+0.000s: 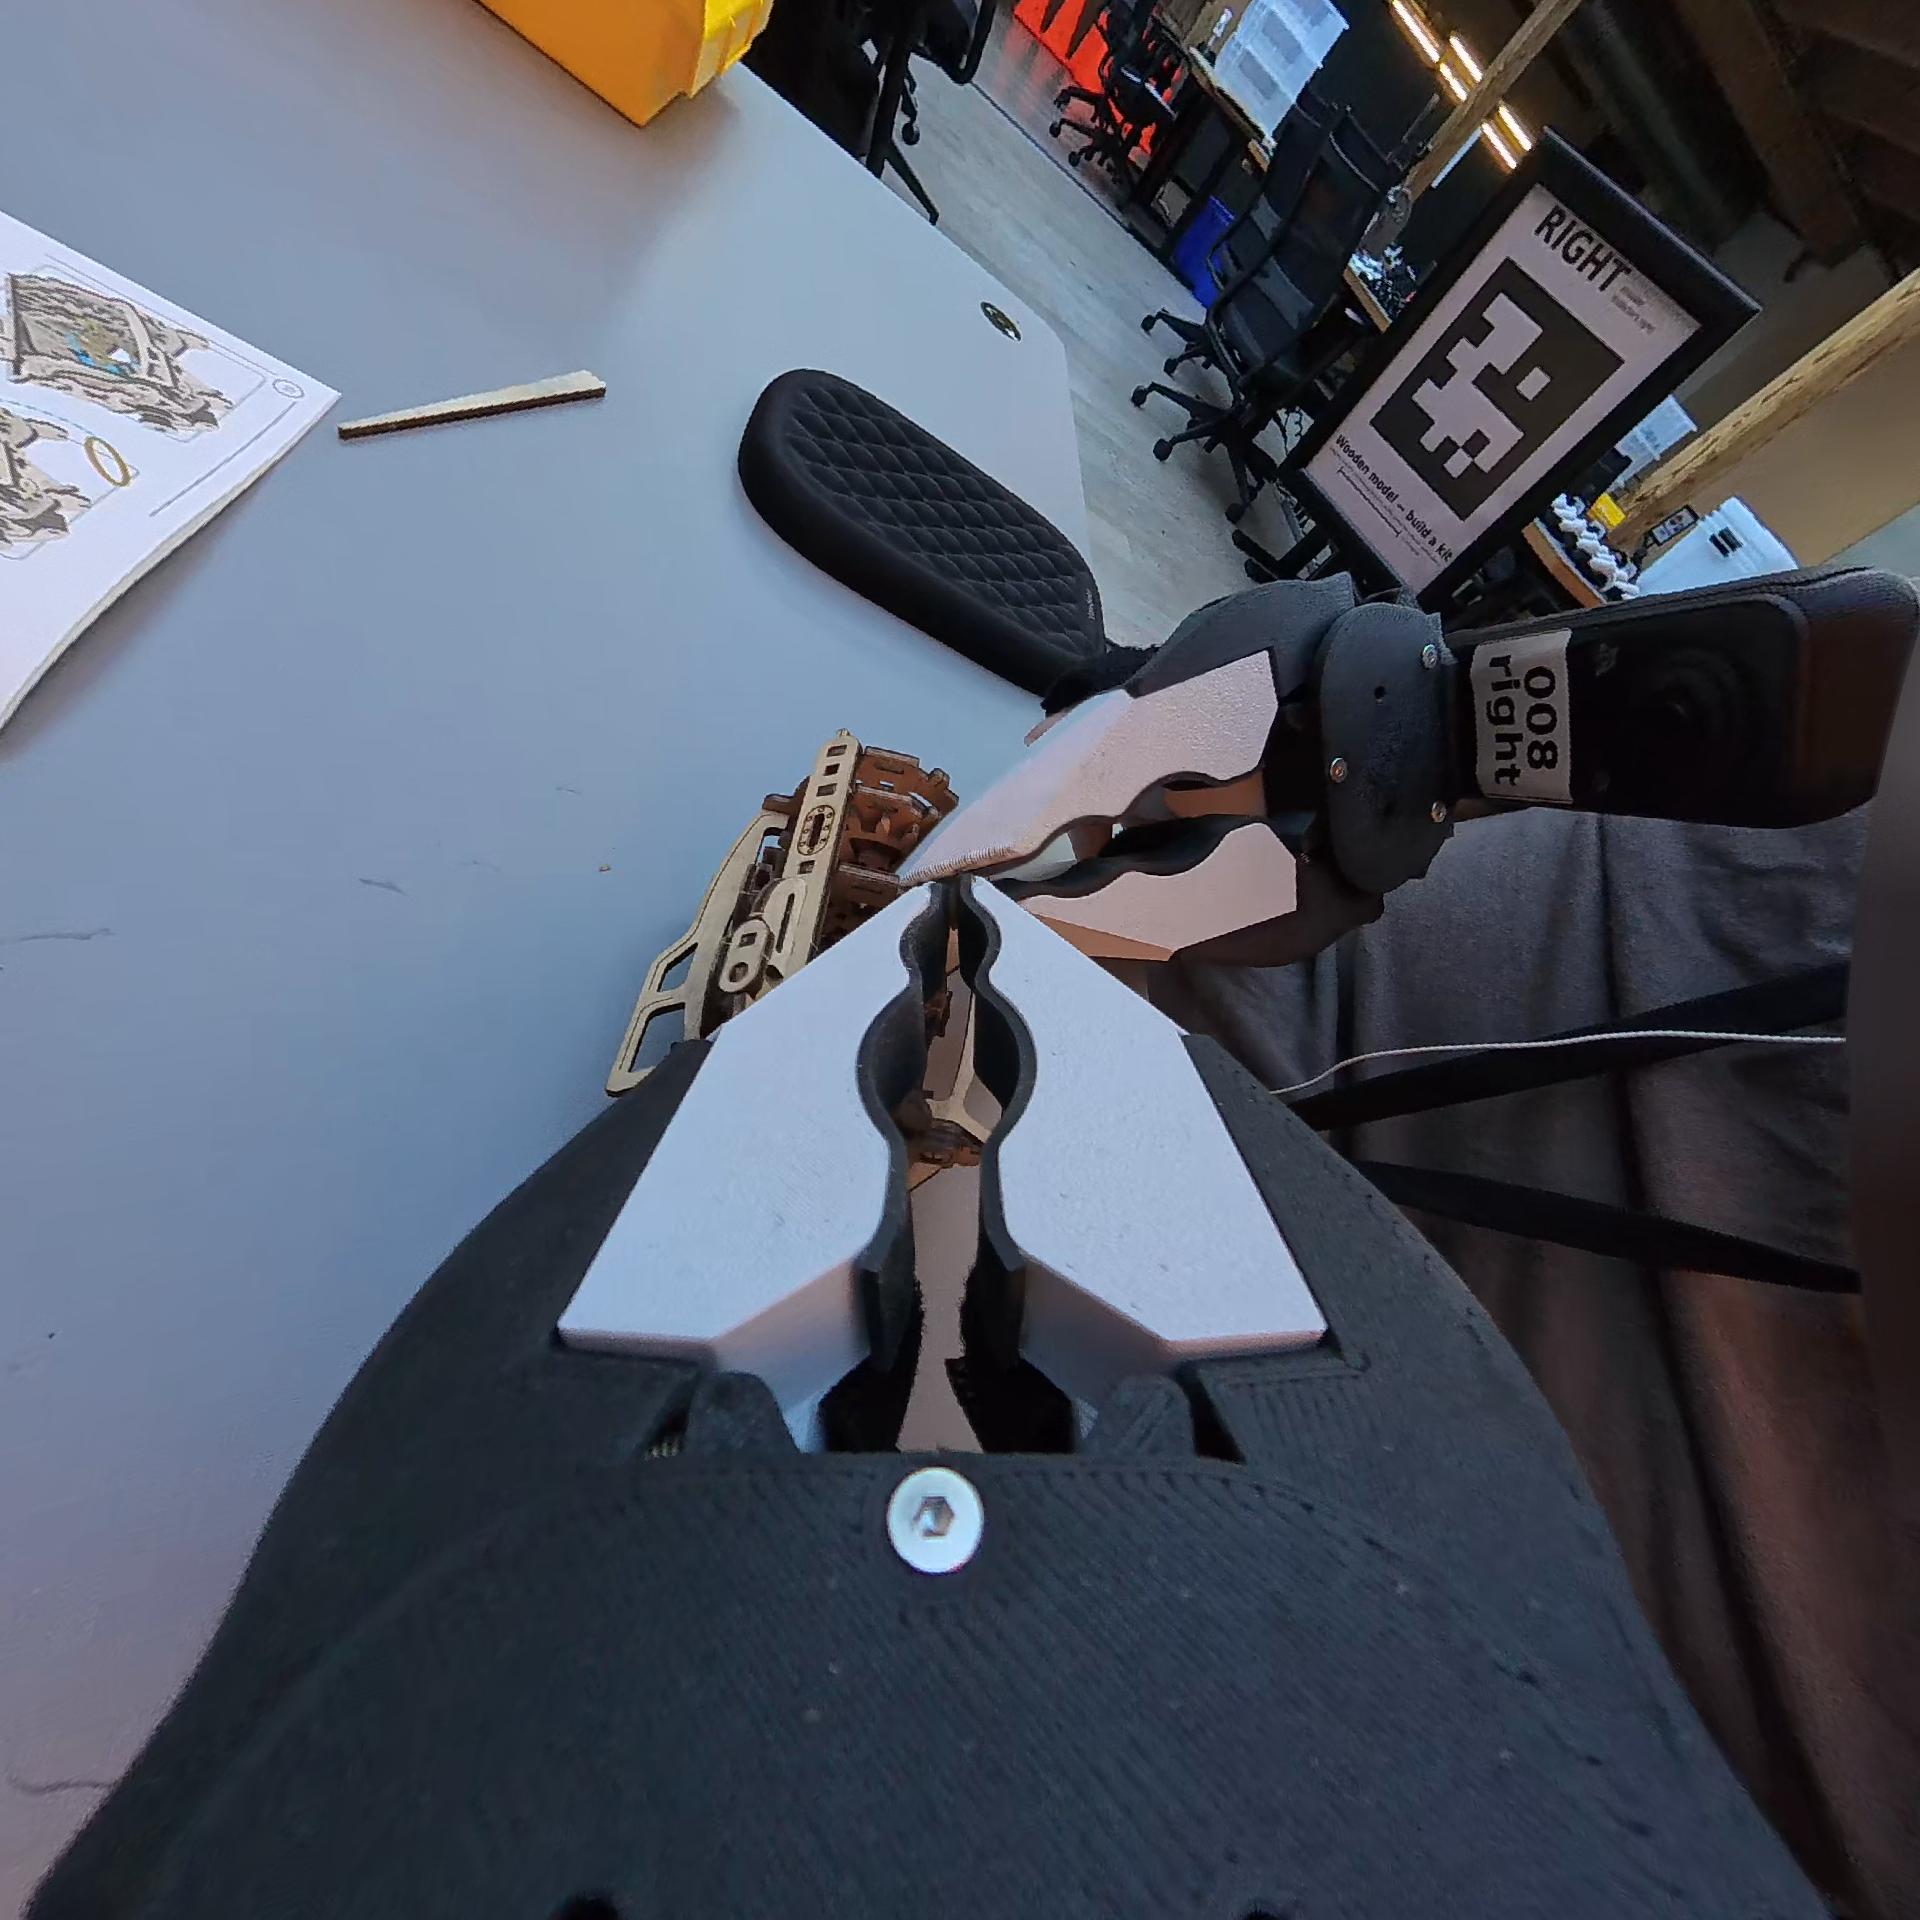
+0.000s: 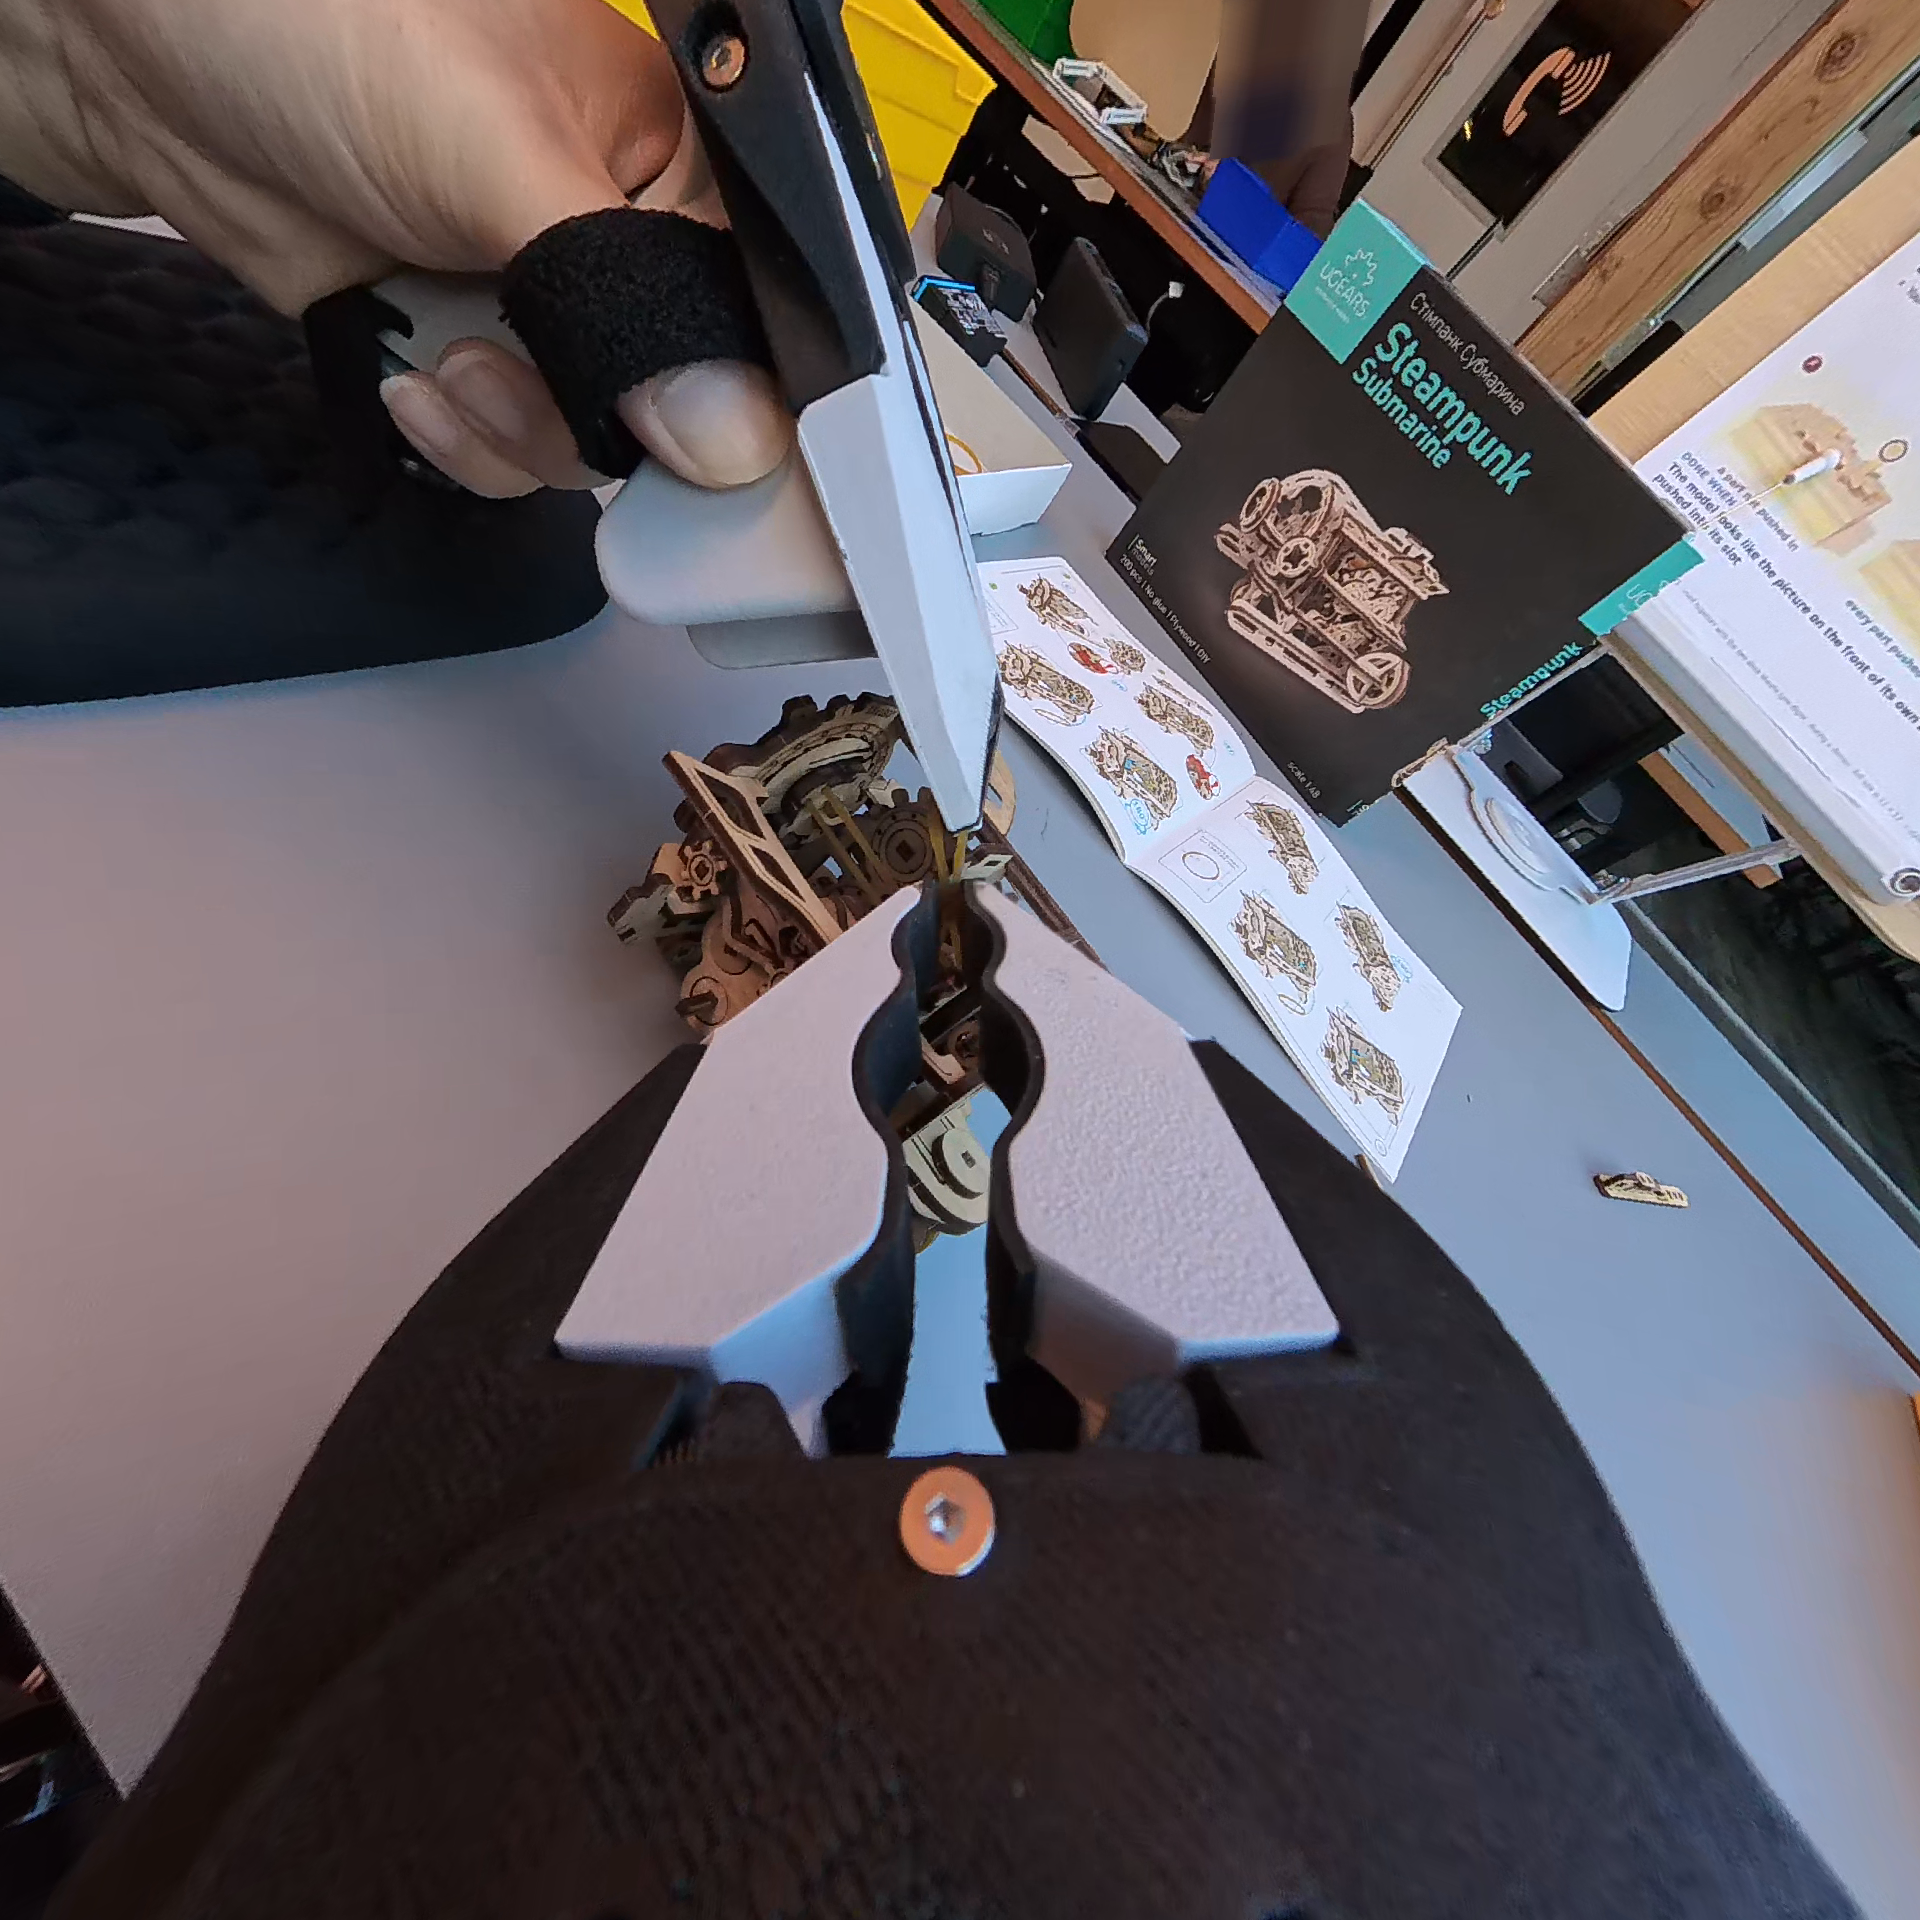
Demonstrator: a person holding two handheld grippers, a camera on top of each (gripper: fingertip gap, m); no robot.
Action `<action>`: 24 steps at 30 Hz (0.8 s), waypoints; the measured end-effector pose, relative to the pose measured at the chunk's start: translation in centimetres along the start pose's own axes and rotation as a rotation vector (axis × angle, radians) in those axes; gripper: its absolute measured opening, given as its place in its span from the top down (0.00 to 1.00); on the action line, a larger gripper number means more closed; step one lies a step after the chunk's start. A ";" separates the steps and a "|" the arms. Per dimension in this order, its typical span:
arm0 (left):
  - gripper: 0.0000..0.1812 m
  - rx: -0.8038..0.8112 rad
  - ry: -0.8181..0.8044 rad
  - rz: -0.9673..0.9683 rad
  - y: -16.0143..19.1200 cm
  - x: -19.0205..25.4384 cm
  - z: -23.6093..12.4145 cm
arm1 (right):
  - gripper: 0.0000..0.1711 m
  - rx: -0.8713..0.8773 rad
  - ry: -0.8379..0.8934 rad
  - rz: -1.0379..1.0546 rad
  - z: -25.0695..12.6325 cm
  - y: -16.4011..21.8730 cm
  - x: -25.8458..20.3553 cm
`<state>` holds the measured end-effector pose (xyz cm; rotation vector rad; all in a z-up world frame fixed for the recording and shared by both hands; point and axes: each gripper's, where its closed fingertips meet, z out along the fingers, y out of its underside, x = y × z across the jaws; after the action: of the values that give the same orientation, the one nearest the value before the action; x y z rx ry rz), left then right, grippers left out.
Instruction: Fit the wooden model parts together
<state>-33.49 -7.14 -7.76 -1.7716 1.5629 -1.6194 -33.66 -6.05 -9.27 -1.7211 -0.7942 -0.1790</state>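
Observation:
The wooden model [image 1: 774,914], a brown and tan build with gears, lies on the grey table [image 1: 364,831], just beyond both grippers. It also shows in the right wrist view [image 2: 769,862]. My left gripper [image 1: 951,896] is shut, tips just above the model. My right gripper [image 2: 951,899] is shut too. The two tips almost touch: the right gripper [image 1: 920,871] comes in from the right, the left gripper [image 2: 966,816] comes down from above. A thin yellowish rubber band [image 2: 948,854] runs between the two tips and seems pinched by both. Part of the model is hidden behind the fingers.
An open instruction booklet [image 2: 1226,862] and the kit's dark box [image 2: 1382,551] lie right of the model. A loose wooden strip [image 1: 473,405] and a black wrist rest [image 1: 914,520] lie beyond it. A small wooden piece [image 2: 1642,1190] sits near the table edge. A yellow bin [image 1: 623,42] stands far back. My two grippers' fingertips are within a few centimetres of each other.

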 end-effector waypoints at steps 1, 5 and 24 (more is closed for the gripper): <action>1.00 0.000 0.000 -0.001 0.0 0.0 0.0 | 1.00 0.001 -0.001 -0.002 0.0 0.0 0.0; 1.00 0.000 0.002 -0.006 0.0 -0.1 0.0 | 1.00 0.002 -0.010 -0.002 0.0 0.0 -0.2; 0.49 -0.109 -0.067 0.368 1.5 -1.3 -2.2 | 1.00 0.061 -0.132 0.086 -0.2 -0.1 -0.2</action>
<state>-35.81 -5.69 -8.84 -1.4592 1.8442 -1.3105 -33.83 -6.31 -9.25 -1.7187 -0.8114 0.0172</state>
